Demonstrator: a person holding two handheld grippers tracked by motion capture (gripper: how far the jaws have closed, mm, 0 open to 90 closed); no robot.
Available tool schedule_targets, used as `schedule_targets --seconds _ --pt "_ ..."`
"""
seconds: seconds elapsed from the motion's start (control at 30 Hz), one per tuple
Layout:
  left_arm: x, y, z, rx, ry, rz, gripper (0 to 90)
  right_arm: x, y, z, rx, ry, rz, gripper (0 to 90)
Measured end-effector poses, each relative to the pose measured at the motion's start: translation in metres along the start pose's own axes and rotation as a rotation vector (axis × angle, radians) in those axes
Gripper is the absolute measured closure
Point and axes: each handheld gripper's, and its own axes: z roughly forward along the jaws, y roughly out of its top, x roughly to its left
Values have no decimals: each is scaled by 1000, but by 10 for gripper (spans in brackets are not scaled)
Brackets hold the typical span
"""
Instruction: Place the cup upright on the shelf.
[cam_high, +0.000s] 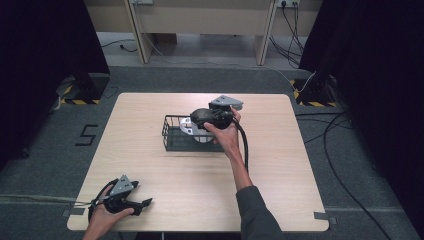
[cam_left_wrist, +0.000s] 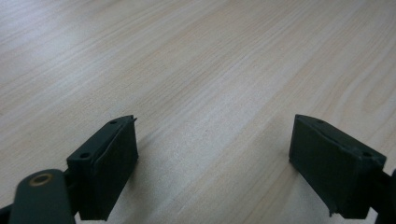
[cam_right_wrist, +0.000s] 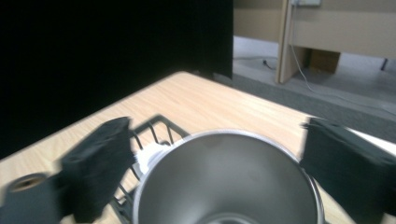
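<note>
The right gripper (cam_right_wrist: 210, 177), jaws spread wide around a steel cup (cam_right_wrist: 229, 182) over the wire basket (cam_high: 172, 135), looks set to grasp or release it, while the left gripper (cam_left_wrist: 215, 163) rests open on the table (cam_left_wrist: 210, 70).

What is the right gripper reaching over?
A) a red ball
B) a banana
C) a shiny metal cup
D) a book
C: in the right gripper view a shiny metal cup sits between the spread fingers, above the black wire basket on the table.
</note>
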Motion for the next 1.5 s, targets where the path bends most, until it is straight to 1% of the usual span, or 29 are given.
schedule_targets --seconds 0.03,0.1,0.17,0.27,0.4,0.53,0.63,0.8,1.0,1.3,1.5 --pt "0 0 0 0 0 1 147 -1 1 -3 -9 8 -3 169" --pt "0 0 0 0 0 1 147 0 4 -7 -15 -7 -3 128" --pt "0 0 0 0 0 0 147 0 5 -11 -20 -5 -6 151" --pt "0 0 0 0 1 0 147 0 7 -17 -23 -15 -6 148" --pt "0 0 0 0 1 -1 147 3 9 -24 -30 -9 -14 149" --pt "0 0 0 1 0 0 147 6 9 -31 -38 -6 -18 149" --pt "0 0 0 1 -1 0 147 8 7 -38 -54 0 -28 149" --pt "-1 0 0 1 -1 -1 147 12 4 -49 -72 8 -24 151" --pt "-1 0 0 1 2 0 147 18 0 -58 -61 14 -30 151" --pt "-1 -1 -1 -2 1 -2 147 28 -4 -69 -68 29 -45 152" --pt "-1 -1 -1 -1 1 -3 147 33 -10 -76 -54 25 -54 153"
